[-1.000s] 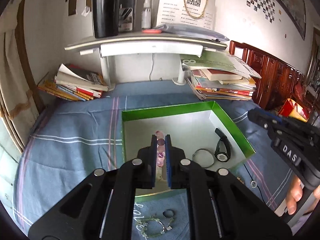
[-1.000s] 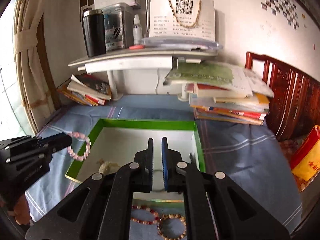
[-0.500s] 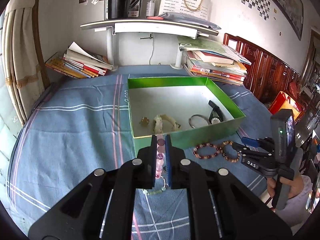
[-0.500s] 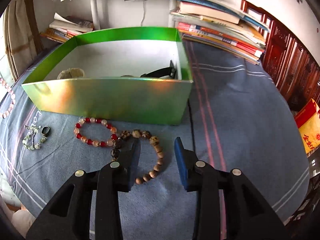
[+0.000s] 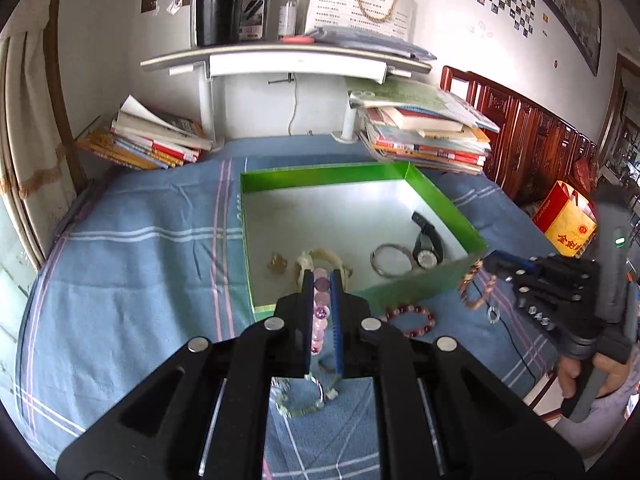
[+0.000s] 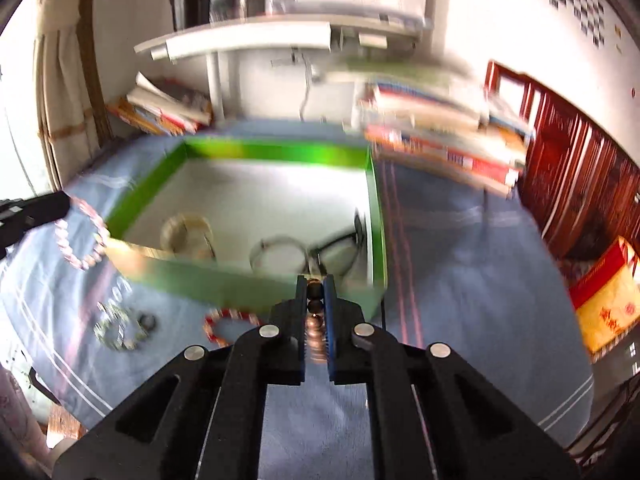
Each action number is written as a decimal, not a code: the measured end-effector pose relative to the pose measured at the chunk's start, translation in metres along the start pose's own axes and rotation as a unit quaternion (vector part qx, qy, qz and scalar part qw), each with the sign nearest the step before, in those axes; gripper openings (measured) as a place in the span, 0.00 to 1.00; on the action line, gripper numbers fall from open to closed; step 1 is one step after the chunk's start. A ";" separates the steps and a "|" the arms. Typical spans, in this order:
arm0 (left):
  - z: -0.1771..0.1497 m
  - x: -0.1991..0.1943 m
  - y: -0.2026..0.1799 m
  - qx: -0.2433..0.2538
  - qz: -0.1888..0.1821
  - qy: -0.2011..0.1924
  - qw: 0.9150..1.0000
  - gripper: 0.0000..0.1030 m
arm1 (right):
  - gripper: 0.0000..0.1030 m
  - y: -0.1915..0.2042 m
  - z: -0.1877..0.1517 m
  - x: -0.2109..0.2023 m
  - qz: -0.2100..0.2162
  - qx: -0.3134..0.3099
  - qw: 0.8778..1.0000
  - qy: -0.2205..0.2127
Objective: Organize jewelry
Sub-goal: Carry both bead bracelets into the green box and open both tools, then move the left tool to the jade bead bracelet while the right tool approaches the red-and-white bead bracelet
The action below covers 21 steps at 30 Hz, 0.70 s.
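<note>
A green box [image 5: 440, 200] with a white floor sits on the blue cloth. In it lie a black watch [image 5: 427, 246], a silver bangle [image 5: 390, 260], a pale bracelet [image 5: 320, 258] and a small charm [image 5: 278, 264]. My left gripper [image 5: 321, 280] is shut on a pink bead bracelet [image 5: 320, 316], held above the box's near wall. My right gripper [image 6: 316, 284] is shut on a brown bead bracelet [image 6: 314, 328], lifted beside the box's front right corner; it also shows in the left wrist view [image 5: 476, 280]. A red bead bracelet [image 5: 412, 320] lies in front of the box.
A green bead bracelet [image 5: 300, 396] and a dark ring [image 6: 147, 322] lie on the cloth near the front. Book stacks stand at the back left [image 5: 152, 144] and back right [image 5: 428, 132] under a white shelf [image 5: 288, 60]. A wooden bedframe [image 5: 540, 140] is at right.
My right gripper has shut on the brown bead bracelet and lifted it off the cloth, swinging up toward the box. My left gripper has risen slightly, still holding the pink bracelet.
</note>
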State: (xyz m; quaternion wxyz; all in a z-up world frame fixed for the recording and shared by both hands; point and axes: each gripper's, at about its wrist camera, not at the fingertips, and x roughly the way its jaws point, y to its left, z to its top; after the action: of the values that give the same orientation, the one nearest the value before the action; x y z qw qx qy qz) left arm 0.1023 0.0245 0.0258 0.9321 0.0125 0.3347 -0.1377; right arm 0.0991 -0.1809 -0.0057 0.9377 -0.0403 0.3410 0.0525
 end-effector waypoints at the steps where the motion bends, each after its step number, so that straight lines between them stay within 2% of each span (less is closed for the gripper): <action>1: 0.008 0.001 0.000 0.002 -0.001 -0.004 1.000 0.08 | 0.08 0.002 0.010 -0.005 -0.002 -0.003 1.000 -0.013; 5: 0.043 0.021 0.004 0.005 -0.002 -0.008 1.000 0.08 | 0.08 0.011 0.055 -0.012 0.001 -0.011 0.998 -0.063; 7: 0.058 0.040 0.004 0.006 0.007 -0.005 1.000 0.08 | 0.08 0.014 0.072 -0.002 0.011 -0.011 0.998 -0.065; 11: 0.072 0.083 0.006 0.005 0.019 0.017 1.000 0.08 | 0.08 0.025 0.091 0.049 0.030 -0.005 0.999 -0.028; 15: 0.070 0.121 0.011 -0.005 0.030 0.040 0.999 0.09 | 0.08 0.040 0.091 0.095 0.041 -0.007 0.999 0.015; 16: 0.069 0.126 0.013 -0.007 0.030 0.042 0.999 0.15 | 0.12 0.040 0.090 0.099 0.040 -0.004 0.999 0.019; 17: 0.068 0.130 0.015 -0.008 0.030 0.046 0.998 0.30 | 0.16 0.039 0.088 0.103 0.038 0.000 0.999 0.024; 18: 0.066 0.132 0.018 -0.009 0.034 0.049 0.998 0.37 | 0.25 0.036 0.086 0.104 0.037 0.004 0.999 0.030; 19: 0.064 0.131 0.020 -0.008 0.040 0.049 0.998 0.42 | 0.34 0.033 0.083 0.100 0.038 0.007 0.999 0.029; 21: 0.057 0.122 0.022 -0.004 0.052 0.047 0.998 0.42 | 0.39 0.026 0.075 0.079 0.027 0.005 1.000 0.011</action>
State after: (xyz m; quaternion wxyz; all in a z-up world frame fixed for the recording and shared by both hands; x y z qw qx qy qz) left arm 0.2336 0.0088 -0.0076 0.9213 0.0321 0.3776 -0.0870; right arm 0.2036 -0.1406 -0.0002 0.9325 -0.0264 0.3521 0.0759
